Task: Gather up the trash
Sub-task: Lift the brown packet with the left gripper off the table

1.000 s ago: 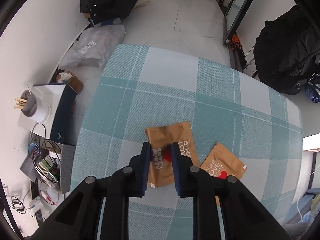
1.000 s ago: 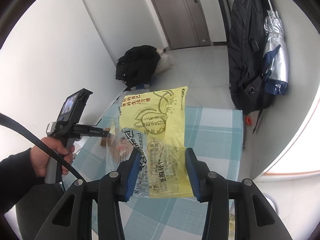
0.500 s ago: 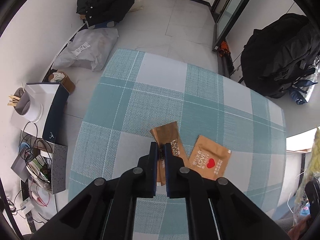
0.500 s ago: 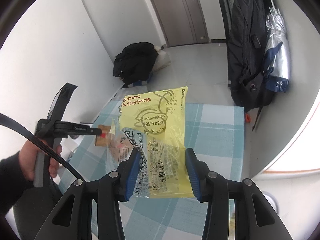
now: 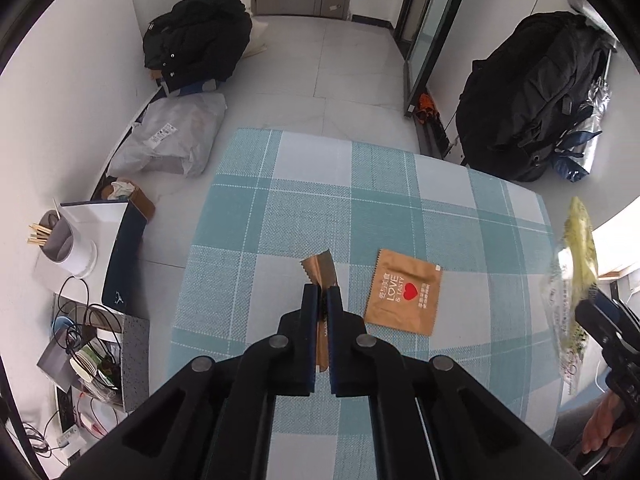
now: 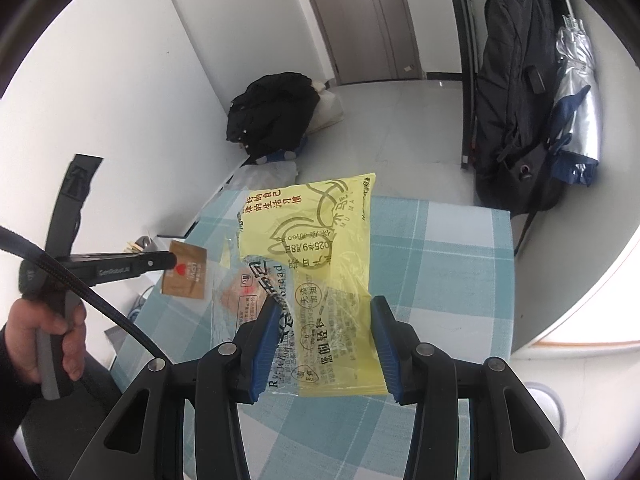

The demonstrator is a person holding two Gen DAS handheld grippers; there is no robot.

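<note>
My left gripper (image 5: 321,298) pinches one brown packet (image 5: 320,270), lifted off the checked counter (image 5: 304,208). My left view also shows a second brown packet (image 5: 404,294) lying flat there. My right view shows my right gripper (image 6: 326,326) squeezing a yellow bread bag (image 6: 320,256).

"LOVE & TASTY" on brown sachet (image 5: 404,292), "bread" on yellow wrapper (image 6: 320,248)

Bright, even daylight in both fisheye views; soft shadows, no harsh glare. Heavy barrel distortion w/ black vignette at corners. Focus sharp; slight softness toward edges.
</note>
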